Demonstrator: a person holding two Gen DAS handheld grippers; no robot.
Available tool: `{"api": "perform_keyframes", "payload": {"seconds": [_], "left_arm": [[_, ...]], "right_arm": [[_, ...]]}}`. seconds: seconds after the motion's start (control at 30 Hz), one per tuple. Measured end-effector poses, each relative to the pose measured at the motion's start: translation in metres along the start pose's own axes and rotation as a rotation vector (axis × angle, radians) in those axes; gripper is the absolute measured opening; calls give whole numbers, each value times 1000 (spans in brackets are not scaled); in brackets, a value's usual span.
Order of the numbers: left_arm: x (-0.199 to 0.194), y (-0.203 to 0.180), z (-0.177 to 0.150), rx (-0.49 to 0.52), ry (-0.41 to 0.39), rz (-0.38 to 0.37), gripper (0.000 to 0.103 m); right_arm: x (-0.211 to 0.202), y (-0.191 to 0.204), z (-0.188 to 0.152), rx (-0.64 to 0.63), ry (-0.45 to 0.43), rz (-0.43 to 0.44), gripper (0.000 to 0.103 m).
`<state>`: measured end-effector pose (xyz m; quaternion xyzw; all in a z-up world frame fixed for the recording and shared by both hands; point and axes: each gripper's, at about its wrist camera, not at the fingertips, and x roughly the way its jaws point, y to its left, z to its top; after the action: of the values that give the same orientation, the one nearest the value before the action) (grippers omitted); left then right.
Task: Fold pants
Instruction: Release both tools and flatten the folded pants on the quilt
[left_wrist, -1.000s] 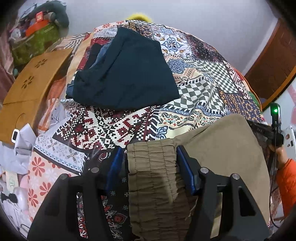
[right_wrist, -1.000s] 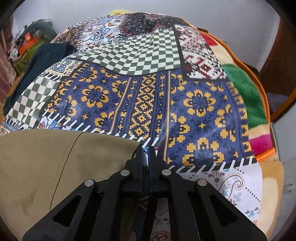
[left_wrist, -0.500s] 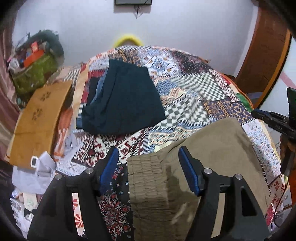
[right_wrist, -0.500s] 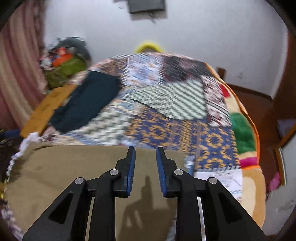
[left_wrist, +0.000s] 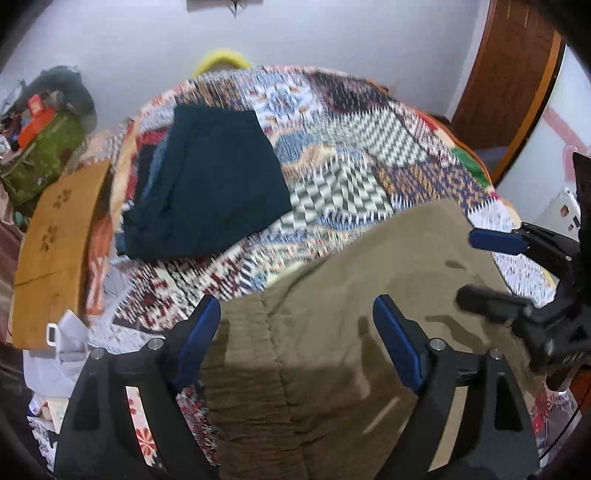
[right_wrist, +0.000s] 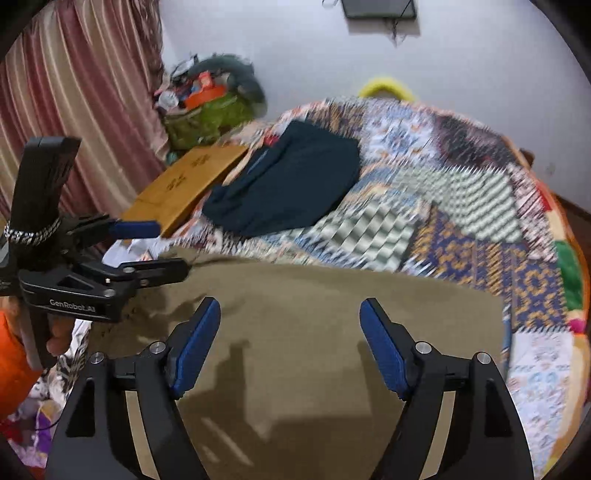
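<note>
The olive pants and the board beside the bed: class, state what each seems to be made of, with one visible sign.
Olive pants: apparently a soft woven cloth, matte; it lies limp, with a gathered, puckered waistband suggesting elastic. Board: probably wood or bamboo, a smooth golden-brown surface with small flower-shaped cutouts; motion blur hides any grain, so this stays uncertain.

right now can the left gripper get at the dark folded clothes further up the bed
Probably yes. The left gripper is open and empty above the khaki pants, and only bare patchwork quilt lies between it and the dark clothes.
</note>
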<state>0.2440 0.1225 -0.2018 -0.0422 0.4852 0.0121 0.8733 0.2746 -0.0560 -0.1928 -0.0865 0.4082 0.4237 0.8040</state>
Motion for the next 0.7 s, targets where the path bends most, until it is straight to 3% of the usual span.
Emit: {"api": "perform_keyframes", "payload": {"seconds": [0.2,0.33,0.7], "left_arm": [[26,-5,-20,30,99,1,89],[20,-6,-31,56,67,15,94],[-9,0,-57,23,15,48,94]], "right_arm": [[33,5,-25,26,146,25,75],[25,-1,-38,63,129,21,83],[-14,-8,-73,62,105,-56,85]]}}
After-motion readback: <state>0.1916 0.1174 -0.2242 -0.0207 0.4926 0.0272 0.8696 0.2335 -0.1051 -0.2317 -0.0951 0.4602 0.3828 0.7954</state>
